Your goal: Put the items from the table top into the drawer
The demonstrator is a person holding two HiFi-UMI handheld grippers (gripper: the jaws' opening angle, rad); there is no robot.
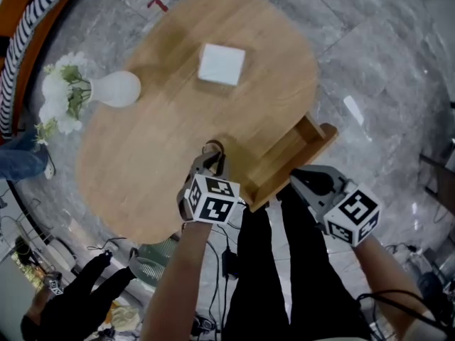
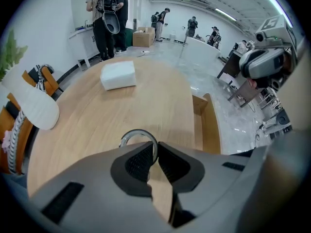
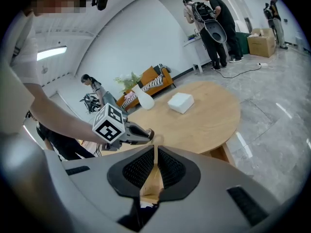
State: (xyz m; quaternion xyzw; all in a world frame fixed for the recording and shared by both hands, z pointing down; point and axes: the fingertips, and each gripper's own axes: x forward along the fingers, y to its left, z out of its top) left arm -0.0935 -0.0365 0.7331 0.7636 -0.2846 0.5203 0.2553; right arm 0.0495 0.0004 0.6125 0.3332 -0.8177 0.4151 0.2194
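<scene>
A thin metal ring (image 1: 212, 146) (image 2: 132, 134) stands on edge over the near side of the oval wooden table (image 1: 170, 141), with my left gripper (image 1: 213, 153) (image 2: 156, 152) shut on its rim. To the right of it, an open wooden drawer (image 1: 286, 163) (image 2: 204, 125) sticks out from under the tabletop. My right gripper (image 1: 296, 176) (image 3: 155, 159) is shut at the drawer's near corner, with nothing visible between its pads. A white box (image 1: 221, 64) (image 2: 118, 74) (image 3: 180, 102) lies at the far middle of the table.
A white vase (image 1: 117, 89) (image 2: 29, 106) with white flowers lies at the table's left edge. An orange sofa (image 1: 21, 41) stands beyond it. Several people stand far off across the grey marble floor (image 1: 370, 62). Cables lie on the floor below me.
</scene>
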